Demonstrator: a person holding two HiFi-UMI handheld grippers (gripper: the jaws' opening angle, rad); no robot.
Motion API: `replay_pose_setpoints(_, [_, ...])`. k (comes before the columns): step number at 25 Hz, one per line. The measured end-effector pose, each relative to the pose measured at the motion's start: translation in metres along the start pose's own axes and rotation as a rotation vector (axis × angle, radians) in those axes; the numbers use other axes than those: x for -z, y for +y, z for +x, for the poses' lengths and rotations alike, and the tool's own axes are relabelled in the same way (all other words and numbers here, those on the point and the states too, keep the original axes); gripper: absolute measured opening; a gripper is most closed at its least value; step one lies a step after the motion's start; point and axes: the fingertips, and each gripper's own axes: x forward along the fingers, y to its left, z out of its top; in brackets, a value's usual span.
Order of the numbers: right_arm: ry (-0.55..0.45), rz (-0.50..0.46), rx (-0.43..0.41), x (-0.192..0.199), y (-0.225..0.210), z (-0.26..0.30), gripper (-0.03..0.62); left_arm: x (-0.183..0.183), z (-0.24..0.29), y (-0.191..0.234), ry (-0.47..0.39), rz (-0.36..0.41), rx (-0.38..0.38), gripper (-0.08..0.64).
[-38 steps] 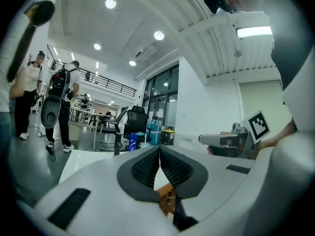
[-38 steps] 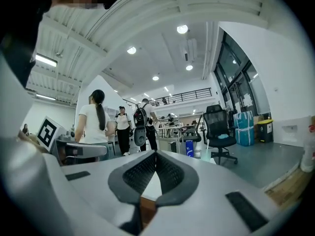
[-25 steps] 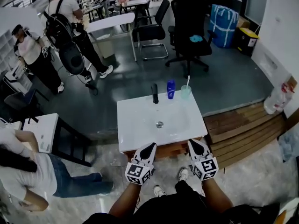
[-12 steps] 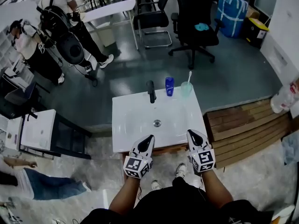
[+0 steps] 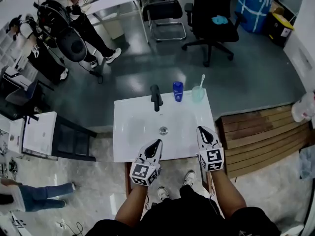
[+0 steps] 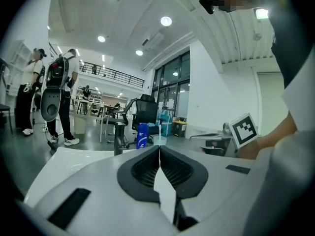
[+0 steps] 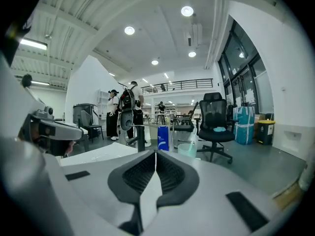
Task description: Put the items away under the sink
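As you stand at the near edge of the white sink (image 5: 129, 132), both tools are out in front of you with their tips over its front part: your left gripper (image 5: 157, 143) at about 11 o'clock, your right gripper (image 5: 202, 130) at about 1 o'clock, well apart from each other. Look along the left one: its jaws are pressed together, ribbed pads meeting in a thin line, nothing between them. The right one is the same story, closed tight and empty. Just beyond the tips, dead ahead at 12 o'clock, there's the round drain (image 5: 163, 130) in the middle of the basin. Farther on, along the back ledge, here's your line-up: the black faucet (image 5: 156, 97) at 12 o'clock, the blue bottle (image 5: 178, 91) near it toward 1 o'clock, then the pale green cup (image 5: 198, 95) with a toothbrush (image 5: 201, 79) standing in it, close to the back right corner. All of them are upright and well clear of both grippers. Off at 3 o'clock a wooden platform (image 5: 261, 132) sits against the sink's right side. Past the sink comes grey floor (image 5: 123, 77), then a black office chair (image 5: 209, 6) at 1 o'clock with a light blue cloth (image 5: 219, 19) on its seat. Way out at 10 to 11 o'clock, people (image 5: 59, 18) carrying backpack gear are standing about.
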Motion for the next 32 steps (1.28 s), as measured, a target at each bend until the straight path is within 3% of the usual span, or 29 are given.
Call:
replay_pose_setpoints(4, [0.013,0.019,0.009,0.002,-0.026,0.030,0.038,0.000,0.015,0.000,0.020,0.002,-0.018,0.021])
replay_pose_setpoints(13, [0.093,0.040,0.082,0.019,-0.081,0.103,0.270,0.003,0.035,0.005,0.052,-0.004,-0.067,0.021])
replay_pose_setpoints(25, [0.205,0.079,0.069,0.050,-0.108,0.192,0.396,0.014,0.040,0.014,0.078,-0.006,-0.120,0.021])
replay_pose_setpoints(32, [0.228,0.059,0.080,0.061,-0.120,0.211,0.410,0.022,0.029,0.020,0.098,-0.001,-0.150,0.022])
